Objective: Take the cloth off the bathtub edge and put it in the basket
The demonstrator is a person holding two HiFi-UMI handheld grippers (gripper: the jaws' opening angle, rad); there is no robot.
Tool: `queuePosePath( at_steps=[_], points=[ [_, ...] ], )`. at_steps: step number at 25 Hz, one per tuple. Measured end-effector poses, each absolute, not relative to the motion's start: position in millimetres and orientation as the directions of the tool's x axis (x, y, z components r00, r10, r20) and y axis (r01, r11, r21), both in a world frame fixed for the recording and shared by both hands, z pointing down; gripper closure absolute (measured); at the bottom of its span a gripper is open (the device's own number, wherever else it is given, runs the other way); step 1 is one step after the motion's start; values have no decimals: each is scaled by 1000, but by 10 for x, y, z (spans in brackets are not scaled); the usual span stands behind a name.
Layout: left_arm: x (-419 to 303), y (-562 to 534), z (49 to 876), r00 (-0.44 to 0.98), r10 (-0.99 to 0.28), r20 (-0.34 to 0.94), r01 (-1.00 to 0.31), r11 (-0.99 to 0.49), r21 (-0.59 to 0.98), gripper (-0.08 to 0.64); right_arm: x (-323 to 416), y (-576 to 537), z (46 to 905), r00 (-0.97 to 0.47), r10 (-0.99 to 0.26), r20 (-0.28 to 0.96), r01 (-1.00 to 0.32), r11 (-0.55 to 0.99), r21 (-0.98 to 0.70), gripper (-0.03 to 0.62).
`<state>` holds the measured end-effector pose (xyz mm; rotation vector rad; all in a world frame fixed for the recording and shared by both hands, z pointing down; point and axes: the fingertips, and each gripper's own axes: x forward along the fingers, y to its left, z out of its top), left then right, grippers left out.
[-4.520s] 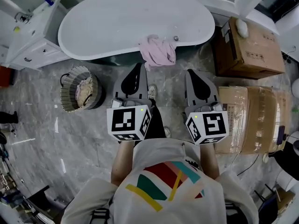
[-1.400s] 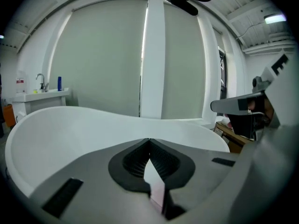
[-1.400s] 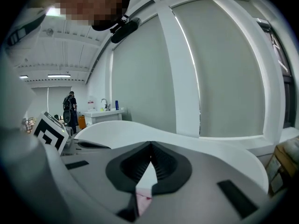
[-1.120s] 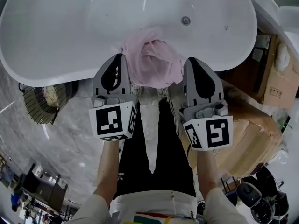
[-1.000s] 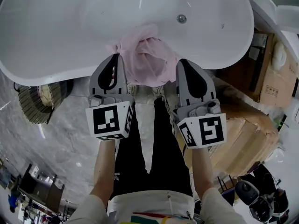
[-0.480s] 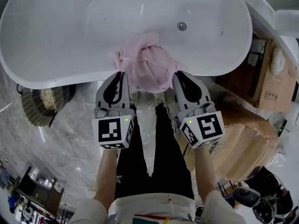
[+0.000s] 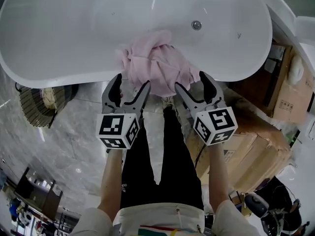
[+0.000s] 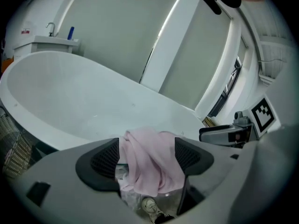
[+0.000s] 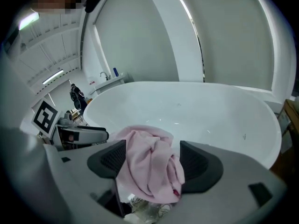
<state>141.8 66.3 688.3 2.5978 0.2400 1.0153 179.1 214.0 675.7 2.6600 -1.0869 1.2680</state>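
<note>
Left gripper (image 7: 132, 85) — jaws spread wide, having just been opening; its own view shows pink fabric in the gap between the two pads, which do not press on it. Right gripper (image 7: 192, 82): same condition, jaws wide after just opening, fabric framed between the pads but not clamped. Both grippers point down at the near rim, side by side, one at each flank of the fabric. The white bathtub (image 7: 74, 33) fills the upper part of the head view, its near edge running across just ahead of the jaw tips. Cardboard boxes (image 7: 256, 151) stand on the floor at the right, near the tub's end. The basket (image 7: 37, 104) sits on the floor at the left, partly tucked under the tub's rim and well apart from both grippers; something pale lies in it. The cloth (image 7: 155, 68) is bunched over the near bathtub edge — part inside the tub, part hanging down the outer face. The drain fitting (image 7: 196, 25) lies in the tub just beyond the cloth.
</note>
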Motion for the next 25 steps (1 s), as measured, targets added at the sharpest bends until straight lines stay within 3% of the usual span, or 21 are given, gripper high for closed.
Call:
queuePosePath(
  at_steps=[8,25],
  points=[
    [1357,699,7074,685,247,685,-24,-932,360,196,1766,2389,7298,337,-540,771,-489,-800,-346,221],
    [1354,701,7170,608,131,783,-41,-980,195,198,1827,2490,7368,405,-399,823,-437,-875,-209,204]
  ],
)
